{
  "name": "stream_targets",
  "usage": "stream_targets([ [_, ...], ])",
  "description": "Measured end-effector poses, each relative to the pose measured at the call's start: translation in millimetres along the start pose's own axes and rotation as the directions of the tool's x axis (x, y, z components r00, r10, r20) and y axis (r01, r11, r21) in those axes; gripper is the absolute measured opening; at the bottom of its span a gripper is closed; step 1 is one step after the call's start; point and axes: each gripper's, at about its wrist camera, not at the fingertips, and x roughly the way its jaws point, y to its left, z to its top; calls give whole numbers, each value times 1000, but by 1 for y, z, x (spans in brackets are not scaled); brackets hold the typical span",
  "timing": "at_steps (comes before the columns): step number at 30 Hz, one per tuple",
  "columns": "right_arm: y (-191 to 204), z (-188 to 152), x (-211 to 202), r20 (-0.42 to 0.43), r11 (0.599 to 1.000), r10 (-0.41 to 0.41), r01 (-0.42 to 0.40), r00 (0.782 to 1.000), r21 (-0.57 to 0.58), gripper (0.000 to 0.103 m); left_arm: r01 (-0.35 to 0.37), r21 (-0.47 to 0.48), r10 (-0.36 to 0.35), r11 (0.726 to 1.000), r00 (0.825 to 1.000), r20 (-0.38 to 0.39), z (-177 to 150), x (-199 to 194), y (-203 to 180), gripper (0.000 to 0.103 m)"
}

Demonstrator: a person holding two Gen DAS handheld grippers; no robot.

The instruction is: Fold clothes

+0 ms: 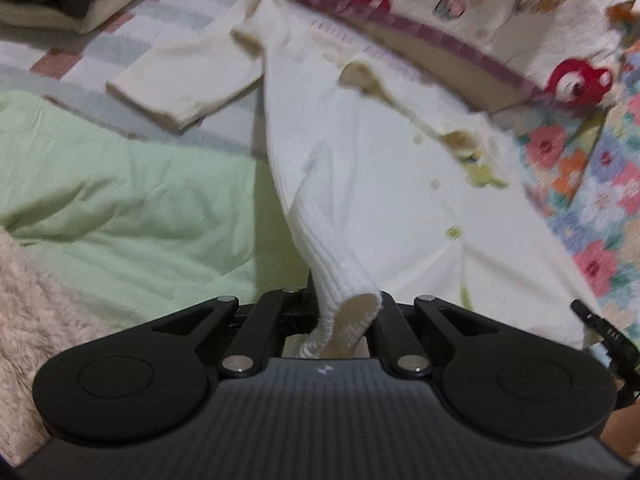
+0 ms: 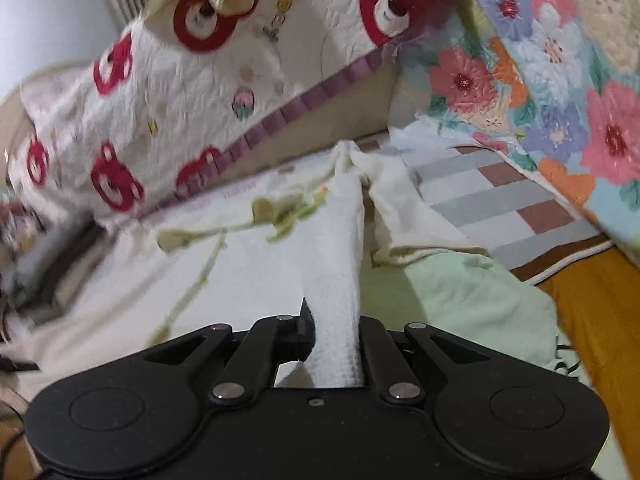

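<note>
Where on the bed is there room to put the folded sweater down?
Both the left gripper and right gripper hold the white sweater. The green sheet beside it looks bare. The top is crowded by the bear blanket, the right by the flower quilt.

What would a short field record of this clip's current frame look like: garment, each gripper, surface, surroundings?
garment: white knit cardigan, spread out, with pale green embroidery
left gripper: shut on a ribbed edge of the cardigan
right gripper: shut on a fold of the cardigan
surface: green sheet over a checked cover
surroundings: bear-print blanket, floral quilt, stack of folded clothes
</note>
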Motion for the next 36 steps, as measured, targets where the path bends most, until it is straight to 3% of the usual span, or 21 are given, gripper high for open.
stream_targets([
  [4, -12, -18, 24, -92, 998, -55, 57, 994, 11, 4, -108, 21, 110, 994, 989, -102, -3, 32, 4, 3],
  [9, -16, -32, 27, -113, 997, -76, 75, 991, -19, 3, -152, 121, 165, 981, 982, -97, -6, 37, -15, 3],
  [12, -15, -32, 28, -118, 996, -84, 81, 989, -29, 3, -139, 86, 149, 987, 982, -119, -6, 36, -8, 6],
  [14, -14, -33, 30, -132, 995, -96, 90, 987, -45, 3, -138, 64, 146, 988, 980, -138, -7, 34, -3, 19],
  [16, -12, -37, 32, -149, 989, -131, 119, 980, -85, 3, -131, 45, 136, 990, 981, -141, -8, 30, 0, 26],
  [25, -6, -39, 19, -171, 971, -206, 178, 964, -162, 5, -75, 39, 78, 996, 995, -65, -2, -2, -3, 34],
  [31, -4, -40, -2, -153, 915, -357, 312, 922, -256, 7, -25, 36, 25, 999, 1000, 3, 11, -27, 3, 38],
  [32, -5, -37, -6, -136, 904, -379, 336, 915, -263, 16, -16, 36, 16, 999, 1000, 14, 13, -31, 3, 39],
  [34, -6, -22, -15, -91, 904, -391, 362, 916, -229, 20, -3, 44, 1, 999, 999, 40, 20, -39, 3, 39],
  [36, -4, 2, -18, -56, 934, -331, 319, 942, -158, 30, -4, 83, -3, 997, 997, 80, 37, -42, -4, 42],
])
